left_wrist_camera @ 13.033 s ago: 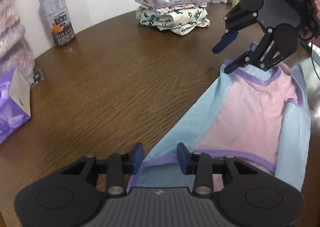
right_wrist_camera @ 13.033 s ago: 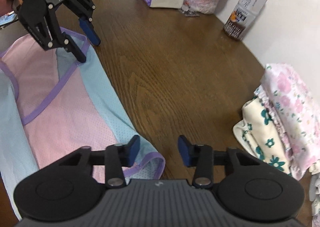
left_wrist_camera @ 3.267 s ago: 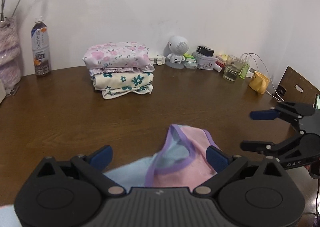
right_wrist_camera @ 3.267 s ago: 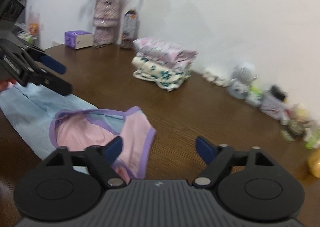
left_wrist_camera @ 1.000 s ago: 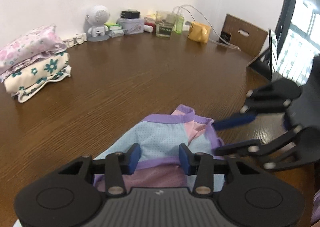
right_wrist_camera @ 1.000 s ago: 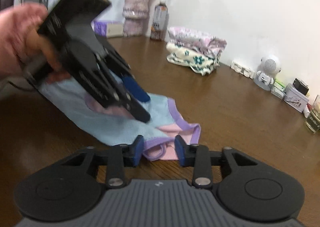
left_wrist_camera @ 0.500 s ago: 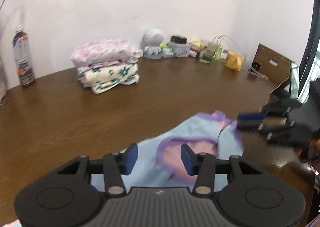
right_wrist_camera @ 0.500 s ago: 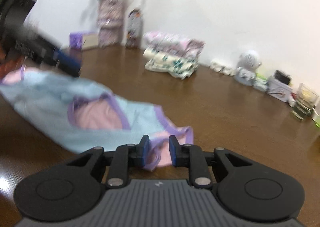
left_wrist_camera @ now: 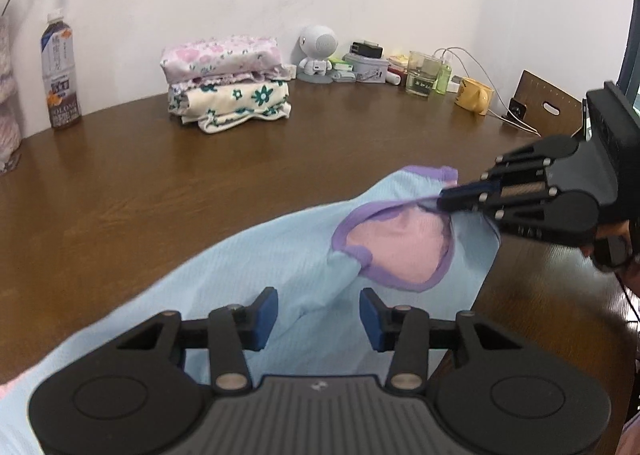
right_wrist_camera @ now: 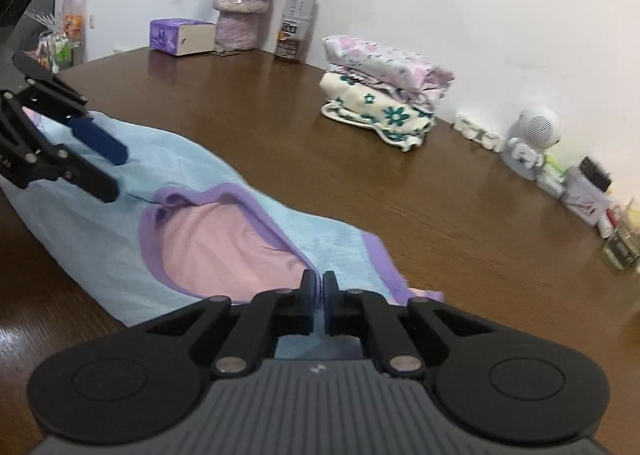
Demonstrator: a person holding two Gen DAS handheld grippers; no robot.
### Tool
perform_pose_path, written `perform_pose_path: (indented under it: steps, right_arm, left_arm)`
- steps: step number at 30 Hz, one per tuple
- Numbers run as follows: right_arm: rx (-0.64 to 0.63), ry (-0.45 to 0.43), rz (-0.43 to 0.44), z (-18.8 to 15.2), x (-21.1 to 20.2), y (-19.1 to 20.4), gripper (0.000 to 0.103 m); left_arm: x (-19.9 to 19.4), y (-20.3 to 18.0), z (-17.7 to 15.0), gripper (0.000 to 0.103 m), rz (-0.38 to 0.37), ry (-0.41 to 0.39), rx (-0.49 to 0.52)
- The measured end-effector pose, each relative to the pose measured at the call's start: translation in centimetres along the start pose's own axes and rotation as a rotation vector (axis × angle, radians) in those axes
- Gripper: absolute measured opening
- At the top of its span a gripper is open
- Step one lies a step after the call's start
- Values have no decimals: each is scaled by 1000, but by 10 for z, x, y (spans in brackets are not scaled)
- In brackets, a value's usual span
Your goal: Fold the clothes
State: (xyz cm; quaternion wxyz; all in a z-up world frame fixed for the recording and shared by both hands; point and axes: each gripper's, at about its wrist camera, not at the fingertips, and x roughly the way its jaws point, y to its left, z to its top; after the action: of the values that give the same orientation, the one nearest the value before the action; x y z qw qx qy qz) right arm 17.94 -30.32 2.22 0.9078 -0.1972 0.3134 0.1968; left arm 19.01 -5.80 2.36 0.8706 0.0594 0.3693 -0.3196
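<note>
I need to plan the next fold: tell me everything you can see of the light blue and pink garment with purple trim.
The light blue and pink garment with purple trim lies folded lengthwise on the brown wooden table, blue mesh-like fabric outermost. A purple-edged opening shows the pink layer inside. The right gripper is shut on the purple edge at one end. The left gripper is open above the blue cloth, not pinching it.

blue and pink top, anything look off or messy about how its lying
The blue and pink top is bunched rather than flat: its purple-trimmed opening gapes and the cloth is pulled taut toward the right gripper, shut on the trim. The left gripper is open above the cloth. The folded stack looks tidy; nothing is spilled.
</note>
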Motion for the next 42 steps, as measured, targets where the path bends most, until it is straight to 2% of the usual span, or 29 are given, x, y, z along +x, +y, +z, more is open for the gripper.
perform_pose_path:
  steps: [3,6,8,11,13,14,16,18,21,28,30,31,33,34,36,39,42]
  right_arm:
    - [-56,15,-43,-1,2,2,3]
    - [-96,30,-53,-3,6,5,4]
    - [-77,22,-45,-2,5,4,5]
    - [-56,-5,-40,1,-1,3,7]
    - [-41,-23,-36,4,-5,3,7]
    - [-34,-32,-35,5,-7,3,8]
    - [-27,-36,-33,6,-7,4,9]
    - [-24,-32,-30,5,-6,5,9]
    - [-32,-22,-37,3,-2,5,10]
    - [-44,-1,-56,-1,7,4,9]
    - [-40,-6,-48,-2,6,4,10]
    - [-37,-9,-44,-2,5,4,15]
    - [-20,-22,-31,0,-1,3,29]
    - [-6,-37,-21,1,-5,2,32]
    - [29,-71,0,5,-14,1,32]
    - [79,-119,19,16,-21,4,32]
    - [116,-144,53,26,-21,14,33]
  left_arm:
    - [1,3,-5,43,-12,-1,-15]
    - [-6,5,-4,43,-51,-45,-37]
    - [-11,4,0,43,-72,-83,-34]
    - [-6,-5,11,43,-82,-81,20]
    - [4,-14,18,43,-83,-53,84]
    - [10,-18,20,41,-75,-39,112]
    - [18,-24,23,30,-52,-21,158]
    - [24,-28,26,7,-48,-5,196]
    - [22,-34,24,4,-33,-12,253]
    - [7,-35,17,3,-49,-44,259]
    - [6,-34,16,5,-78,-37,248]
    - [5,-34,15,7,-90,-35,244]
    - [3,-35,13,17,-108,-37,231]
    - [0,-34,12,20,-119,-48,216]
    - [-11,-28,10,36,-133,-86,166]
    - [-30,-12,4,48,-68,-144,76]
    - [-53,13,-12,49,42,-160,-9]
